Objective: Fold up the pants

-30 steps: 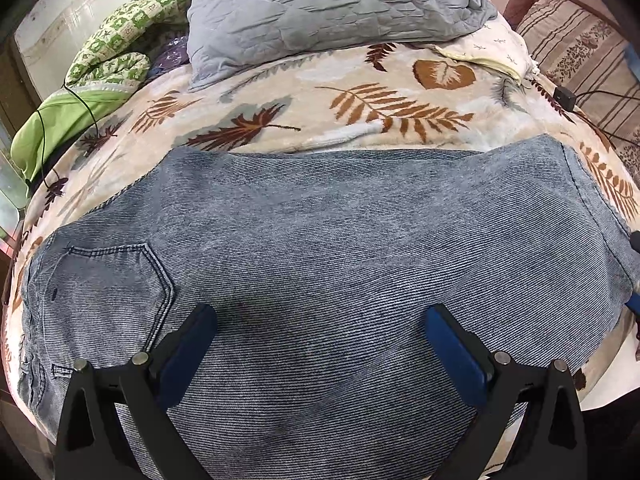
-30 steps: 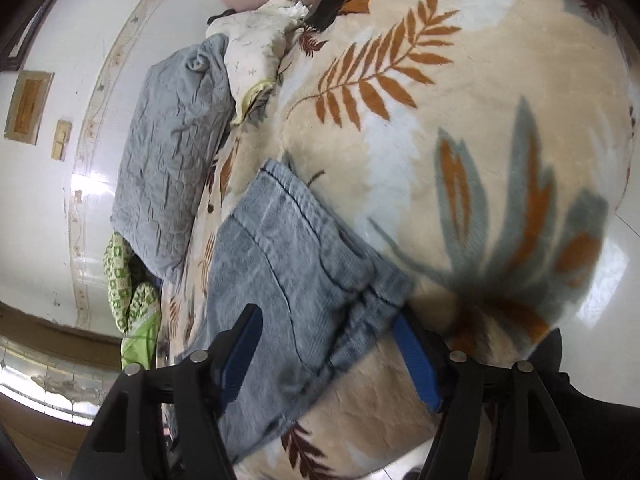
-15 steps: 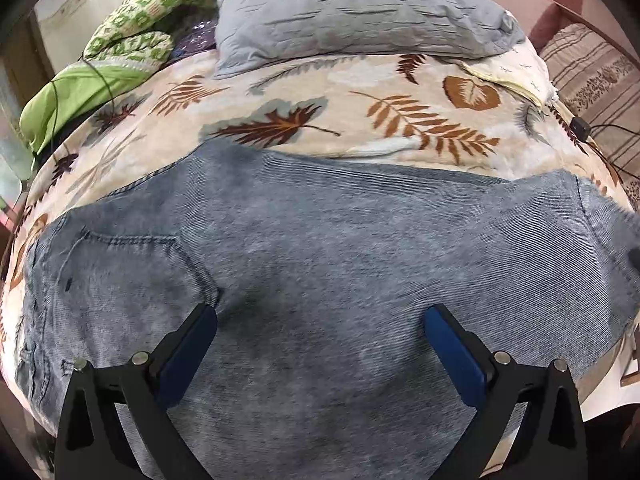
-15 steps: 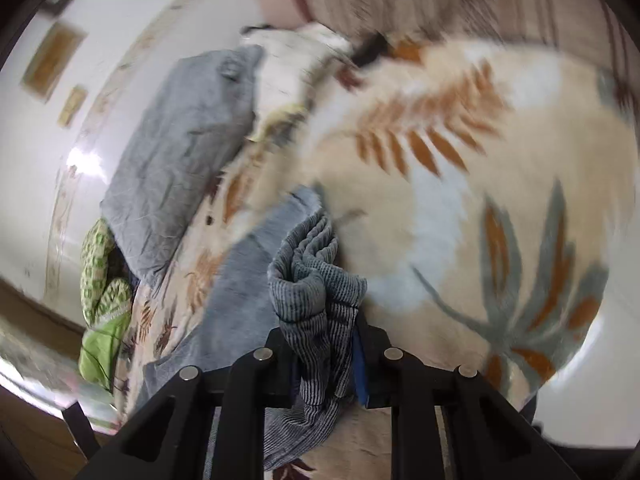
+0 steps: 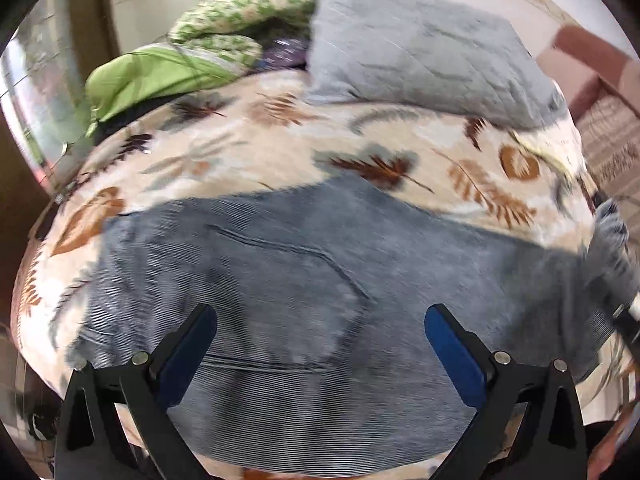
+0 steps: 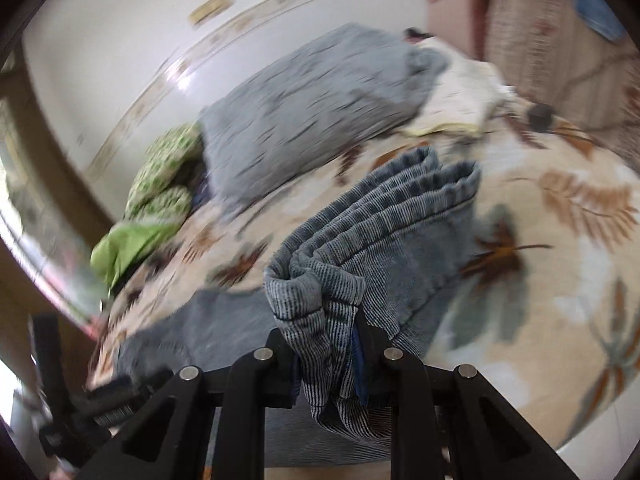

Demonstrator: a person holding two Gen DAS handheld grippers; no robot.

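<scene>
Grey-blue jeans [image 5: 312,280] lie spread across the leaf-print blanket [image 5: 248,144], back pocket up. My left gripper [image 5: 320,344] is open and hovers just above the pocket area, holding nothing. My right gripper [image 6: 326,344] is shut on the bunched leg hems of the jeans [image 6: 360,240] and holds them lifted above the blanket. The right gripper and lifted hem also show at the right edge of the left wrist view [image 5: 612,240]. The left gripper shows at the lower left of the right wrist view [image 6: 76,412].
A grey pillow [image 5: 420,52] lies at the head of the bed, with green patterned bedding [image 5: 224,32] beside it. A cream cloth [image 6: 460,96] and a black cable plug [image 6: 540,114] lie near the pillow. A striped sofa [image 6: 540,20] stands beyond the bed.
My right gripper closed on the leg hems and has lifted them up and toward the waist. My left gripper has shifted left, over the back pocket, still open.
</scene>
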